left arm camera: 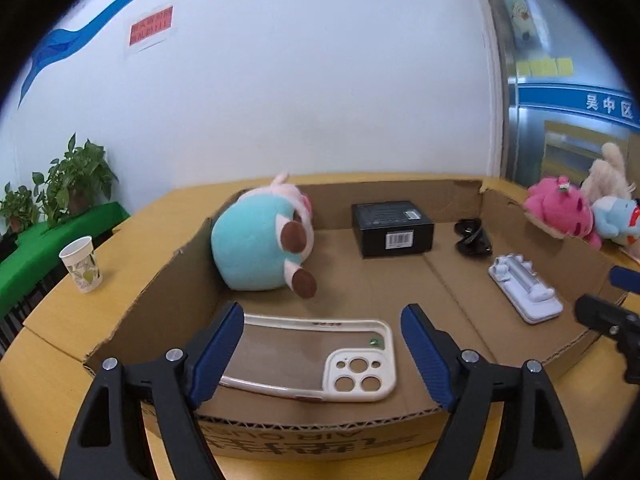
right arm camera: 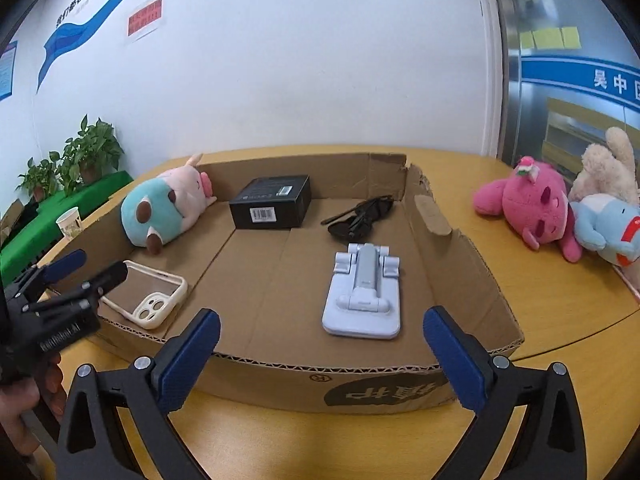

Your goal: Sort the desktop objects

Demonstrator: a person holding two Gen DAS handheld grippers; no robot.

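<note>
Both grippers empty, between picks

Your left gripper (left arm camera: 322, 344) gapes over the phone case (left arm camera: 316, 354); your right gripper (right arm camera: 322, 354) gapes before the stand (right arm camera: 362, 300) in the box (right arm camera: 280, 376). Plush toys (right arm camera: 532, 208) at 2 o'clock likely come next: reach right and close.

SITE: office | EVIDENCE: wall slogan banner (right arm camera: 100, 16), sticky notes (right arm camera: 550, 38) right of it, potted plants (right arm camera: 76, 164) below
</note>
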